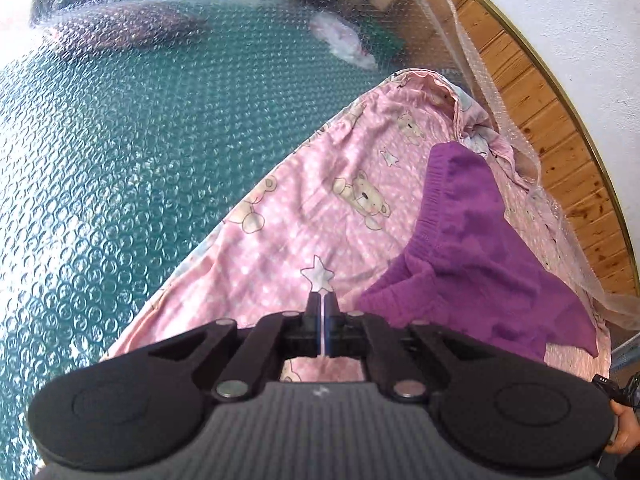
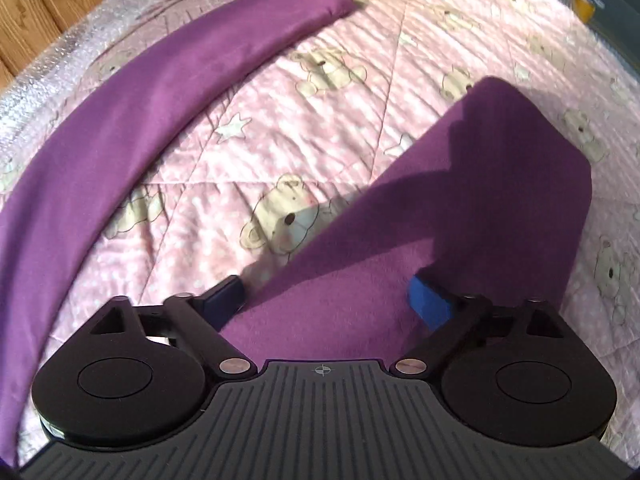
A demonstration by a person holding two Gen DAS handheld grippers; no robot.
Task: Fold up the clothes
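Purple trousers lie on a pink teddy-bear quilt (image 1: 312, 216). In the left wrist view their waistband end (image 1: 472, 240) lies to the right of my left gripper (image 1: 322, 300), which is shut and empty above the quilt. In the right wrist view one purple leg (image 2: 132, 112) curves along the left and the other leg (image 2: 460, 216) runs up the middle-right. My right gripper (image 2: 328, 292) is open, its blue-padded fingers (image 2: 430, 300) on either side of that nearer leg's edge, close over the cloth.
The quilt (image 2: 360, 92) covers a bed. Green bubble wrap (image 1: 140, 140) spreads to the left of the quilt. A wooden board (image 1: 560, 152) and a white wall (image 1: 580, 20) run along the far side.
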